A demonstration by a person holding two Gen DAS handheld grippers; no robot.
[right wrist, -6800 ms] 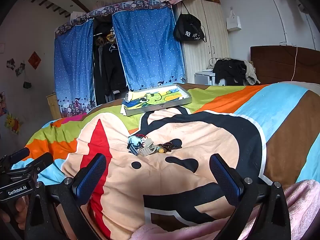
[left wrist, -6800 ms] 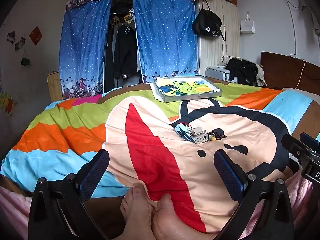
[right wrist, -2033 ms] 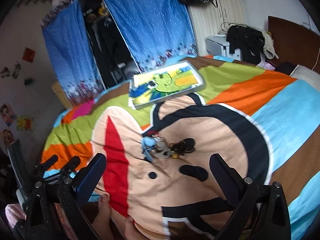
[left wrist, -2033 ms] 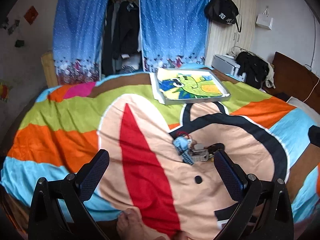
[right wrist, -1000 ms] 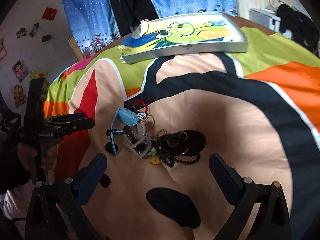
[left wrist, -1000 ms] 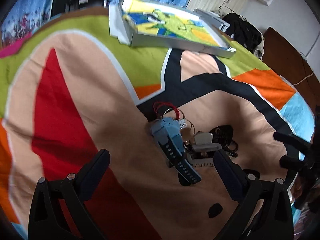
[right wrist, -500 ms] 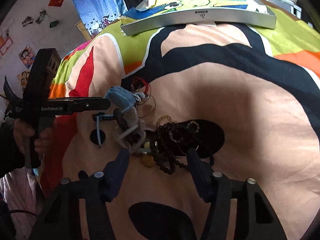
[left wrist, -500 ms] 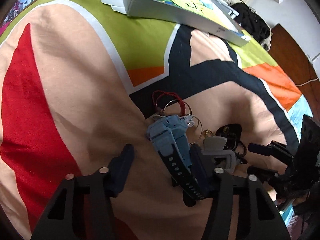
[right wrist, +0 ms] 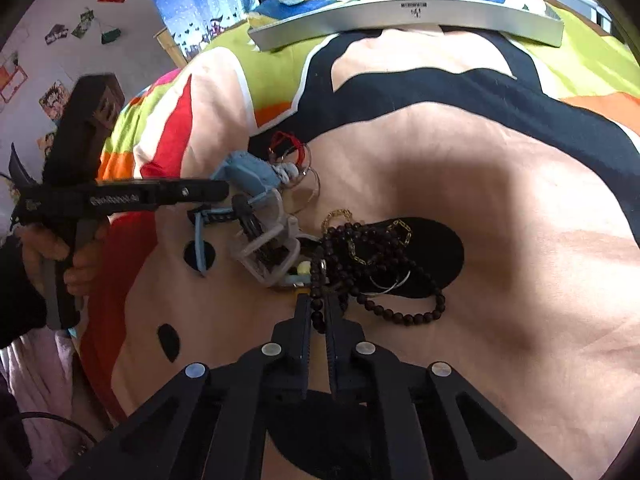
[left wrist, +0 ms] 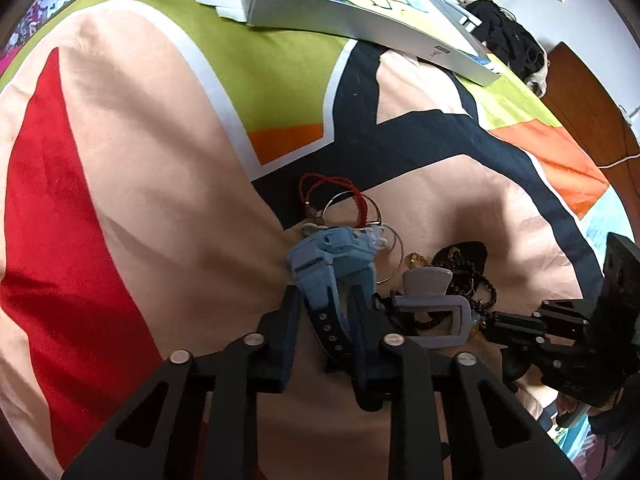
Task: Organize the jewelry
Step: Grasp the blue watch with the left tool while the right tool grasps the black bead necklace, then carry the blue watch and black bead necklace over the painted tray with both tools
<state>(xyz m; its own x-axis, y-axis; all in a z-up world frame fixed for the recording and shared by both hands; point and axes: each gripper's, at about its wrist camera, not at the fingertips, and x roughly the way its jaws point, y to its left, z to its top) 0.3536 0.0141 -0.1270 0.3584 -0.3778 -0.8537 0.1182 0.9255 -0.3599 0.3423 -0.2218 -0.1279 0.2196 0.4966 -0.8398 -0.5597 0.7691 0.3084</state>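
Early on: nothing sorted yet, jewelry in one heap on the bedspread. Left gripper (left wrist: 326, 304) is clamped on the blue rubber-strap watch (left wrist: 332, 252); right gripper (right wrist: 318, 312) is pinched on the dark round-bead necklace (right wrist: 376, 276). Flat cartoon-print tray (left wrist: 360, 12) lies well ahead, w/ nothing of the heap seen in it. Only the right view shows the gold chain (right wrist: 402, 228) beyond its tips.

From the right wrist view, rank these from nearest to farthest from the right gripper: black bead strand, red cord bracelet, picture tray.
1. Black bead strand: pinched in the right gripper.
2. Red cord bracelet: farther up, left of centre.
3. Picture tray: far edge of the bedspread.
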